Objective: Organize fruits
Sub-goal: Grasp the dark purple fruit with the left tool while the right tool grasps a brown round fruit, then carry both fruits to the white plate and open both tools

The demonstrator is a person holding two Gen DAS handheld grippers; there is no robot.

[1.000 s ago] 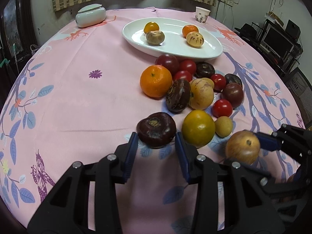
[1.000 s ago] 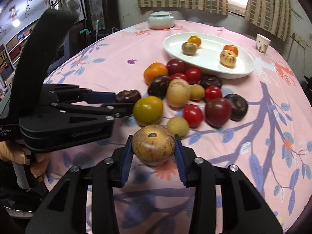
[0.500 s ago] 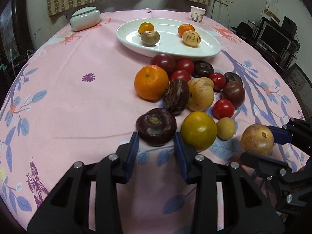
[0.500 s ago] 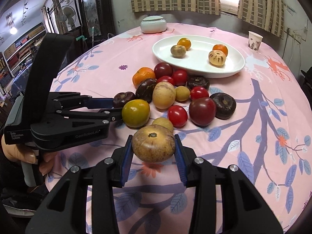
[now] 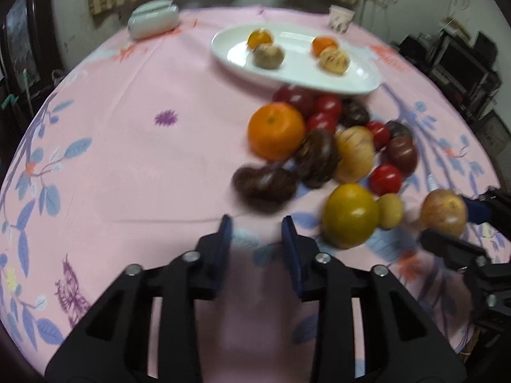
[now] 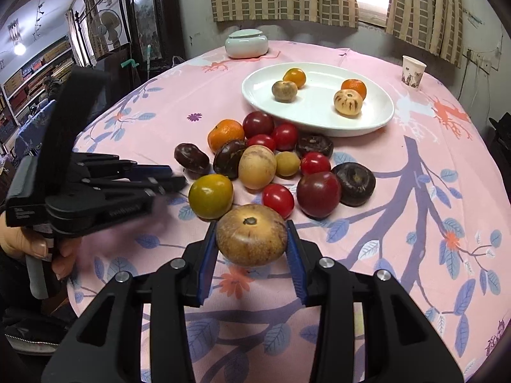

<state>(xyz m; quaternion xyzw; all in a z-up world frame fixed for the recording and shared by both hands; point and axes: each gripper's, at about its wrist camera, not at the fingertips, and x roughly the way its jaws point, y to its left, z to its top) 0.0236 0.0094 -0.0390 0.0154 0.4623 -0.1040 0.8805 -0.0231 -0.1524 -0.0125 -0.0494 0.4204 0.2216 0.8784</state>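
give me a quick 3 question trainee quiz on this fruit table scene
1. How many fruits lie on the white plate?
2. True or false: the right gripper is empty.
3. Which fruit lies nearest ahead of the left gripper fingers: a) orange b) dark purple fruit c) red tomato?

Key:
1. Four.
2. False: it is shut on the tan round fruit.
3. b, the dark purple fruit, lying free beyond fingers that have just been opening.

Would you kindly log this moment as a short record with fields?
right tool: shut on the round tan-brown fruit
left tool: jaws have just been opening, nothing between them
dark purple fruit: on the pink tablecloth, just past the left tool
white oval plate: holds four small fruits
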